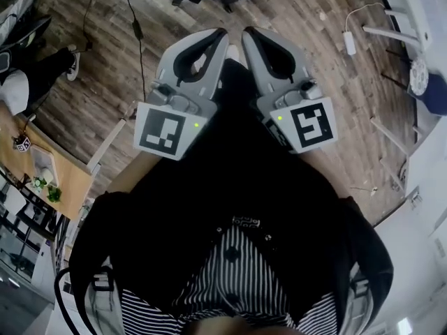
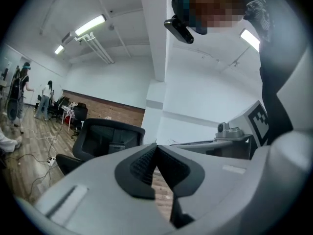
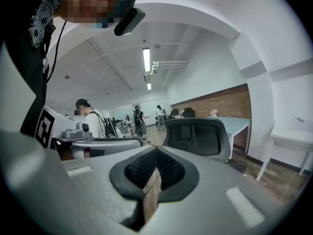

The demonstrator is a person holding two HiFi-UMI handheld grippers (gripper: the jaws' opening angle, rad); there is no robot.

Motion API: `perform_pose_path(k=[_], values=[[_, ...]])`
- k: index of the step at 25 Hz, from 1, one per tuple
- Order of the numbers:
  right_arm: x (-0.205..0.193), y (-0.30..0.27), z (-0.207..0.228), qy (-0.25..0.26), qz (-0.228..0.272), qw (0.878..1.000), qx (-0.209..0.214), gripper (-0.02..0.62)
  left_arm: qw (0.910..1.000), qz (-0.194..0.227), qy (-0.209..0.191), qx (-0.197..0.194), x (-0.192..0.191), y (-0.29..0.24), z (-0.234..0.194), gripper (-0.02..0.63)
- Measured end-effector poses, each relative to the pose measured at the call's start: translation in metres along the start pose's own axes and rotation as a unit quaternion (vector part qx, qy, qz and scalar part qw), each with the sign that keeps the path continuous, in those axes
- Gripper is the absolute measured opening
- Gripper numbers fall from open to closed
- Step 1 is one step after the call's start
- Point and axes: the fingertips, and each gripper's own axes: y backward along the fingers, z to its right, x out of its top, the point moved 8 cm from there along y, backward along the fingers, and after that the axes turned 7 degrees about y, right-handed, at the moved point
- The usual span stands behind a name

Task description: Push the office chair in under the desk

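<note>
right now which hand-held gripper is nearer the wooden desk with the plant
Left. The left hand-held gripper is right of the wooden desk in the head view; the right hand-held gripper is farther right, beyond it.

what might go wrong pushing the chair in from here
A cable lies on the floor ahead, close to the office chair, and might snag a wheel. The left gripper and right gripper are both shut, so the narrow tips may slip off the chair's back.

Black jacket [image 1: 154,243] over what looks like a striped shirt [image 1: 237,285].
</note>
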Motion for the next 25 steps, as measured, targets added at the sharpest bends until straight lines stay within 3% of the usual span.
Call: perform_pose_path(k=[4, 9, 12, 16, 21, 25], values=[[-0.001, 0.028, 0.002, -0.008, 0.026, 0.999, -0.017, 0.002, 0.9999, 0.012, 0.009, -0.001, -0.005, 0.006, 0.018, 0.002], [0.003, 0.063, -0.001, -0.005, 0.063, 0.998, 0.008, 0.002, 0.9996, 0.022, -0.012, 0.01, -0.005, 0.007, 0.059, 0.002], [-0.005, 0.096, 0.002, 0.002, 0.058, 0.998, 0.011, 0.002, 0.9997, 0.019, -0.01, 0.008, -0.011, 0.003, 0.091, 0.003], [-0.029, 0.139, 0.005, -0.005, 0.05, 0.998, 0.029, 0.002, 0.9991, 0.015, -0.005, 0.039, -0.029, 0.001, 0.119, 0.002], [-0.037, 0.177, 0.007, -0.008, 0.066, 0.997, 0.04, 0.002, 0.9993, 0.012, -0.03, 0.018, -0.035, -0.003, 0.164, 0.002], [-0.033, 0.191, 0.01, -0.001, 0.079, 0.996, 0.038, 0.002, 0.9982, 0.03, -0.045, 0.024, -0.026, -0.004, 0.176, 0.002]])
